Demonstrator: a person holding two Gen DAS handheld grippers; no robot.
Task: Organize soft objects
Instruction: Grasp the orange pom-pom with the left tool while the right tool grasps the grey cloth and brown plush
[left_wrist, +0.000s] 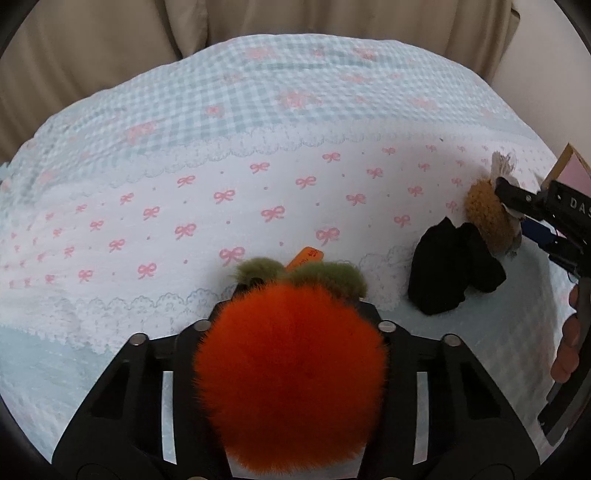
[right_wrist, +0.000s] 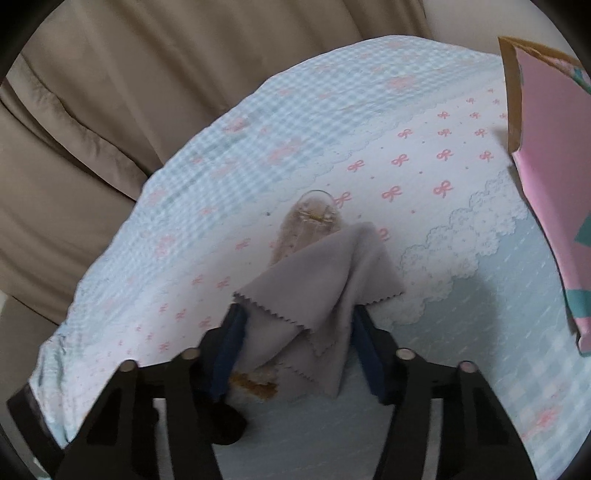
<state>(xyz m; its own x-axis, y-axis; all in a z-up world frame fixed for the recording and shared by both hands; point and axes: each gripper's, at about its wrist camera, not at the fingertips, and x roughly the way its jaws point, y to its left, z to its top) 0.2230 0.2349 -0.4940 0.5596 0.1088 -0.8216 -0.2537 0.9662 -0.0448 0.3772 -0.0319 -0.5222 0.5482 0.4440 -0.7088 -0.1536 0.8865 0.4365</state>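
My left gripper (left_wrist: 291, 314) is shut on a fluffy orange pom-pom (left_wrist: 290, 373) with green fuzzy leaves (left_wrist: 325, 277) and an orange tag (left_wrist: 304, 257), held over the bed sheet (left_wrist: 184, 206). My right gripper (right_wrist: 295, 325) is shut on a folded grey cloth (right_wrist: 325, 280) with zigzag edges, together with a brown furry toy (right_wrist: 255, 386) beneath it. In the left wrist view the right gripper (left_wrist: 517, 201) sits at the right edge, with the brown toy (left_wrist: 487, 218) and its pale tuft (left_wrist: 503, 164) in its grip above a black soft item (left_wrist: 450, 273).
The sheet is white with pink bows and blue gingham borders (right_wrist: 229, 140). A pink box with a cardboard edge (right_wrist: 550, 155) stands at the right. Beige curtains (right_wrist: 110, 92) hang behind the bed. A hand (left_wrist: 569, 343) shows at the right edge.
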